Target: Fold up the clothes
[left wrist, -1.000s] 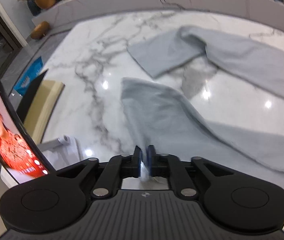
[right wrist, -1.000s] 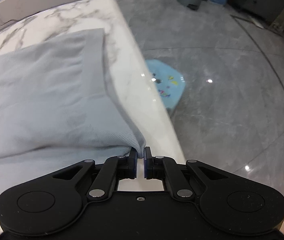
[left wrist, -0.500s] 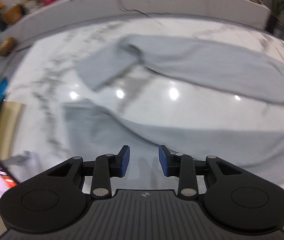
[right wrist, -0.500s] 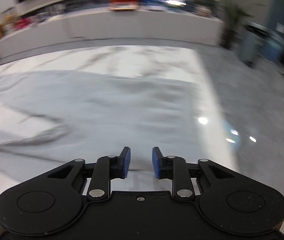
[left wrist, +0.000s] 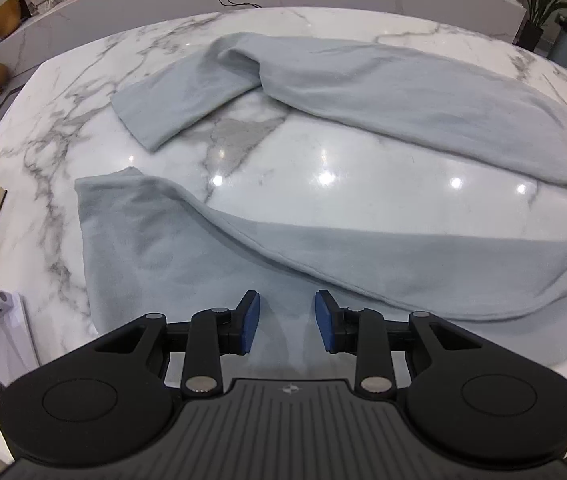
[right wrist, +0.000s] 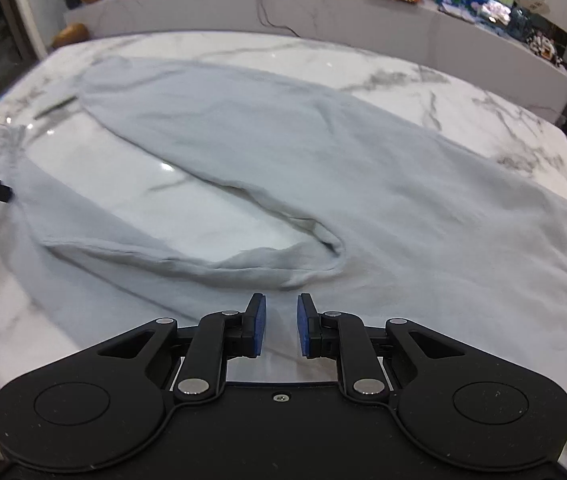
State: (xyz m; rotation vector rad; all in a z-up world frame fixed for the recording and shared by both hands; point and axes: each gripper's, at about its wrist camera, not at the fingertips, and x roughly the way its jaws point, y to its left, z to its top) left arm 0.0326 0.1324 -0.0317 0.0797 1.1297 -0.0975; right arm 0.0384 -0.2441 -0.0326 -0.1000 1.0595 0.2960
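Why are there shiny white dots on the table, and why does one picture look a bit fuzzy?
In the left wrist view, the dots are ceiling lights glaring off the glossy marble table beside the grey trousers, all sharp; the right wrist view is softer, with the trousers smeared toward the left edge, and one glare dot; both fisheye views bend the table's edges into curves.

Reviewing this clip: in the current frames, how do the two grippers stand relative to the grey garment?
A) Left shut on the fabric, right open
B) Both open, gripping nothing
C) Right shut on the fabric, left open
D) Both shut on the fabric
B: the left gripper and the right gripper each show a clear gap between their blue pads, with the grey garment lying flat on the marble table beyond them.
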